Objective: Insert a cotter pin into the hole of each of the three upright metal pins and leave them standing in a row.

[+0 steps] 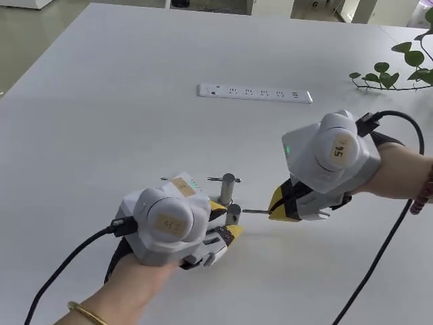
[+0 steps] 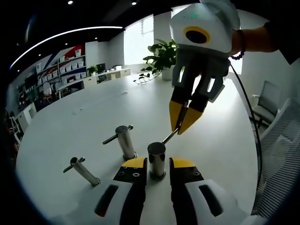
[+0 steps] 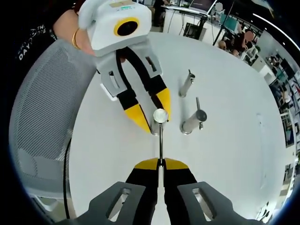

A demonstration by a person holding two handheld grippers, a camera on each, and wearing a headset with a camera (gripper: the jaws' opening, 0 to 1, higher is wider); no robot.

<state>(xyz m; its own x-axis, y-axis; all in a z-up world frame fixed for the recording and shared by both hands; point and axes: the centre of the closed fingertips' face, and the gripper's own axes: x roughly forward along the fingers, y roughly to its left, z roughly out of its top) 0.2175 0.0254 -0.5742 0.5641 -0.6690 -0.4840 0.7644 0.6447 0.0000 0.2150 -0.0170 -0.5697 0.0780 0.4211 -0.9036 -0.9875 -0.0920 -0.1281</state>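
On the table point(image 1: 101, 101), we see the left gripper point(image 2: 158, 163) clamped on a pin point(image 2: 156, 152). The right gripper point(image 3: 161, 163) pinches a cotter pin point(image 3: 161, 140), its tip touching that pin.

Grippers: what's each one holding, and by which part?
Left gripper clamps the metal pin near its base. Right gripper pinches a cotter pin by its rear end, tip at that pin's top.
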